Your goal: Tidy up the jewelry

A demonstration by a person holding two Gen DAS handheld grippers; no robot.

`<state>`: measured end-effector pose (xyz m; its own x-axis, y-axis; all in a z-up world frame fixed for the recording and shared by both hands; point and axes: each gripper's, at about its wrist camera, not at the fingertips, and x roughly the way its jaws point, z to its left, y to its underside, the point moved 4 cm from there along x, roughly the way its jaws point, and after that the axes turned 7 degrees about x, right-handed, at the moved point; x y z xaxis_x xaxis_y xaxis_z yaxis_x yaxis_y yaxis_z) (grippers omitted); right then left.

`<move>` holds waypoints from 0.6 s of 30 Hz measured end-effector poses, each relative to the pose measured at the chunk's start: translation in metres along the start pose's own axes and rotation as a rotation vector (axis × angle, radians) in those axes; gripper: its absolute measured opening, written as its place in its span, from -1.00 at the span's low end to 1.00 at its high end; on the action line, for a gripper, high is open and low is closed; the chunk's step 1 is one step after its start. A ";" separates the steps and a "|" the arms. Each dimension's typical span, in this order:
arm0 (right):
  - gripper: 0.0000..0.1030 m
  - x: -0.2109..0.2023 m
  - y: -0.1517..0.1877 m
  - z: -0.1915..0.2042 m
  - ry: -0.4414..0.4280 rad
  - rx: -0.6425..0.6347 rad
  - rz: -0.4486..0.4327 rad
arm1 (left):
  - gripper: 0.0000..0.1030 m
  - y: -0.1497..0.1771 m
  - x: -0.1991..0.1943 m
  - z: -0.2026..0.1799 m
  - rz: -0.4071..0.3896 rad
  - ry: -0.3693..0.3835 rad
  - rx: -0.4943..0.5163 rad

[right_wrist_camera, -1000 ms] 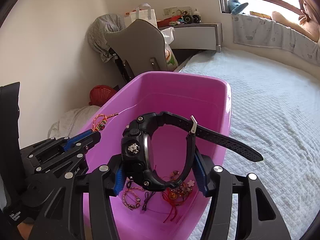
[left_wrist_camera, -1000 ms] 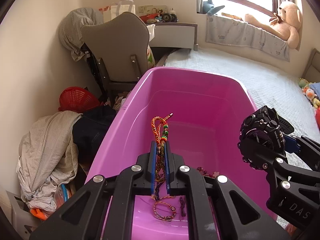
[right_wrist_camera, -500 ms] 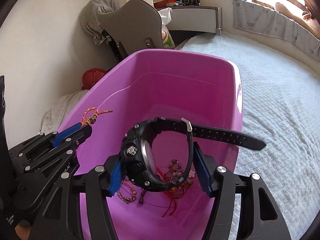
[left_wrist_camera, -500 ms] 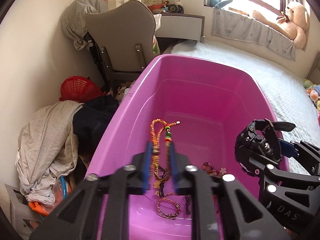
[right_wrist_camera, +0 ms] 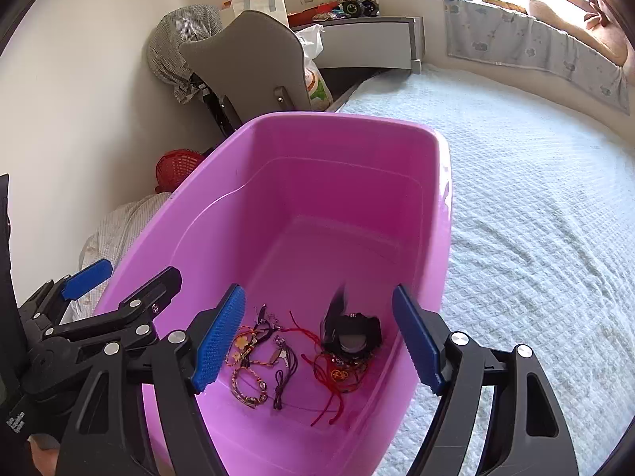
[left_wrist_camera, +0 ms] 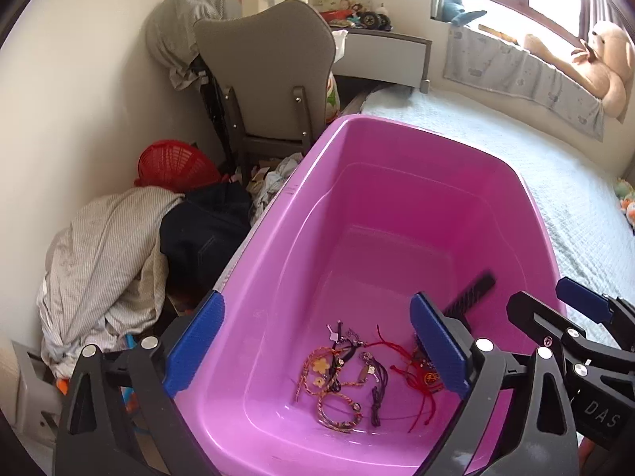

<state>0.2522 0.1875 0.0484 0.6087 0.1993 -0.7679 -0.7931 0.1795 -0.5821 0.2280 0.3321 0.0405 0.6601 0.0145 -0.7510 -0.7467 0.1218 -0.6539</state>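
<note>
A pink plastic bin (left_wrist_camera: pixel 397 129) (right_wrist_camera: pixel 349 119) stands at the bed's edge below both grippers. On its floor lie several braided bracelets (left_wrist_camera: pixel 333 377) (right_wrist_camera: pixel 254 365) and red cords (left_wrist_camera: pixel 420 380) (right_wrist_camera: pixel 337 377). A black watch (right_wrist_camera: pixel 351 335) rests on the red cords, its strap blurred. In the left wrist view only the watch strap (left_wrist_camera: pixel 472 291) shows behind a finger. My left gripper (left_wrist_camera: pixel 315 331) hangs over the bin, jaws opening wide, nothing between them. My right gripper (right_wrist_camera: pixel 317 333) is also opening above the watch, not touching it.
A grey chair (left_wrist_camera: pixel 264 59) draped with clothes stands beyond the bin. A red basket (left_wrist_camera: pixel 174 162) and a heap of clothes (left_wrist_camera: pixel 103 261) lie on the floor to the left. The white quilted bed (right_wrist_camera: pixel 535 218) spreads right; a teddy bear (left_wrist_camera: pixel 607 67) sits at the window.
The left jaws opened and the braided bracelet dropped onto the bin floor. The right jaws widened and the black watch fell from them into the bin.
</note>
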 end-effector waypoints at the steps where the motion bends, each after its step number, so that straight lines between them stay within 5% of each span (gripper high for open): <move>1: 0.42 -0.002 -0.001 0.000 0.001 0.000 -0.004 | 0.84 0.000 -0.002 0.000 0.003 -0.008 -0.009; 18: 0.42 -0.032 0.002 -0.017 0.006 0.019 -0.024 | 0.86 -0.002 -0.017 -0.001 0.028 -0.067 -0.039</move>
<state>0.2308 0.1647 0.0672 0.6273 0.1888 -0.7556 -0.7777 0.2027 -0.5950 0.2180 0.3302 0.0548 0.6418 0.0838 -0.7623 -0.7668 0.0819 -0.6366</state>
